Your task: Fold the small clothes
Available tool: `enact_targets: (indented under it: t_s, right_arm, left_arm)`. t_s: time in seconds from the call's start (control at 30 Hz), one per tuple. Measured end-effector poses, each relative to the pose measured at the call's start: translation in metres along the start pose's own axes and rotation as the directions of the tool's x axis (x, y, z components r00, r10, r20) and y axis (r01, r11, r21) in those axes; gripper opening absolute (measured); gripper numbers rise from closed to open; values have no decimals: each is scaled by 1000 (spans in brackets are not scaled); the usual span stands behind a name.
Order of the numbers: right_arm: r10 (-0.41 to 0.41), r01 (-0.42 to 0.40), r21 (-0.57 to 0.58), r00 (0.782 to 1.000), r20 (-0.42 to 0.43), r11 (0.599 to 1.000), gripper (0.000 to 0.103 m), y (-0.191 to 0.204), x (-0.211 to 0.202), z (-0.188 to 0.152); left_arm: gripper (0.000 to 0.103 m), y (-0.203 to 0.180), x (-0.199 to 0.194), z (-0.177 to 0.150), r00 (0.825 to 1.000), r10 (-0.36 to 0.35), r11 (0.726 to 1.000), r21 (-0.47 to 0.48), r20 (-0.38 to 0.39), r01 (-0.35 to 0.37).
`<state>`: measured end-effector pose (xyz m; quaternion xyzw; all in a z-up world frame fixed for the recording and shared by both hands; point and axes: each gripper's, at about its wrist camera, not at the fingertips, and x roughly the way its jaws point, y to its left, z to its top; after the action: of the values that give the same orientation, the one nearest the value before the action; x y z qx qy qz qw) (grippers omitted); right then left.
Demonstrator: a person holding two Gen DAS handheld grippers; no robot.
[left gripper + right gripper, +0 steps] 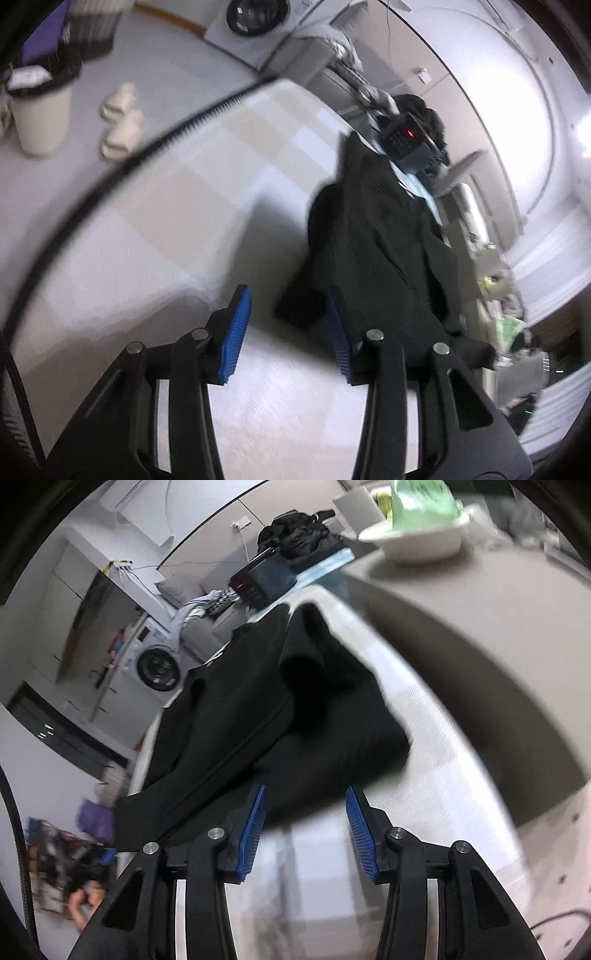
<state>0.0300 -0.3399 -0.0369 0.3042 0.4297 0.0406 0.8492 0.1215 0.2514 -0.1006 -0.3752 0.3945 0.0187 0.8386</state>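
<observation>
While both claws hang spread with nothing between their blue pads, the black garment (376, 236) lies rumpled on the pale checked tabletop (177, 206). Left claw (288, 332) sits at the garment's near corner, right claw (304, 827) at its near edge (280, 716). Frames blurred. Dark device (264, 578) with red light sits beyond the garment.

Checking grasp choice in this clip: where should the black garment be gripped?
Grip the black garment at its near hem edge, coming in low from the near side. That edge lies flat on the table, just ahead of the open right hand-held gripper.
</observation>
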Motion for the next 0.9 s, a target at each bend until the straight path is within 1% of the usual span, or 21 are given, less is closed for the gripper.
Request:
enact_targets:
  t_s: [0.03, 0.1, 0.13, 0.17, 0.2, 0.3, 0.37, 0.4, 0.5, 0.63, 0.67, 0.73, 0.77, 0.8, 0.87, 0.9]
  right_arm:
    - [27, -27, 20, 1000, -15, 999, 46, -2, 1, -3]
    - [56, -55, 41, 998, -24, 998, 46, -3, 3, -5]
    - [70, -69, 46, 997, -27, 997, 46, -2, 3, -6]
    - [86, -85, 43, 996, -32, 996, 47, 0, 3, -7]
    - [98, -97, 38, 994, -37, 995, 50, 2, 5, -8]
    - [121, -120, 38, 991, -50, 992, 52, 6, 11, -9]
    - [122, -119, 47, 990, -68, 992, 52, 8, 19, -9]
    - [125, -121, 49, 989, -82, 991, 52, 9, 23, -10]
    - [126, -122, 49, 988, -93, 991, 52, 14, 33, -9]
    - [146, -139, 82, 985, -95, 987, 54, 13, 44, -3]
    - [159, -151, 91, 983, -91, 984, 54, 13, 47, -1]
    - [170, -162, 98, 982, -80, 982, 55, 14, 50, 3]
    - [172, -164, 101, 982, -76, 981, 55, 15, 52, 5]
    - [175, -167, 108, 982, -65, 980, 54, 15, 54, 6]
    - [141, -135, 133, 989, -42, 982, 34, 15, 56, 7]
    - [121, -115, 135, 992, -38, 984, 17, 17, 59, 8]
  left_arm:
    - [37, 0, 1, -4, 999, -31, 999, -12, -19, 30]
    - [38, -2, 6, -13, 990, -123, 992, -45, -68, 120]
    - [41, -3, 10, -16, 984, -154, 988, -46, -88, 150]
    - [49, -7, 16, -19, 977, -179, 984, -40, -115, 175]
    - [54, -11, 20, -22, 974, -186, 983, -32, -132, 183]
    - [54, -18, 36, -29, 973, -161, 987, -16, -163, 161]
    - [55, -21, 50, -32, 967, -171, 985, -33, -189, 168]
    - [57, -24, 53, -33, 967, -184, 983, -29, -178, 181]
    - [57, -32, 64, -32, 967, -191, 982, -18, -169, 190]
    - [57, -35, 79, -22, 969, -211, 976, -75, -129, 203]
    - [55, -35, 82, -20, 970, -211, 975, -97, -118, 201]
    - [36, -33, 87, -19, 976, -193, 976, -121, -104, 181]
    - [18, -32, 90, -19, 978, -179, 978, -124, -107, 166]
    - [10, -31, 92, -18, 979, -173, 979, -125, -109, 159]
    - [7, -27, 93, -20, 979, -184, 975, -145, -86, 171]
    - [6, -28, 92, -22, 980, -186, 975, -141, -76, 174]
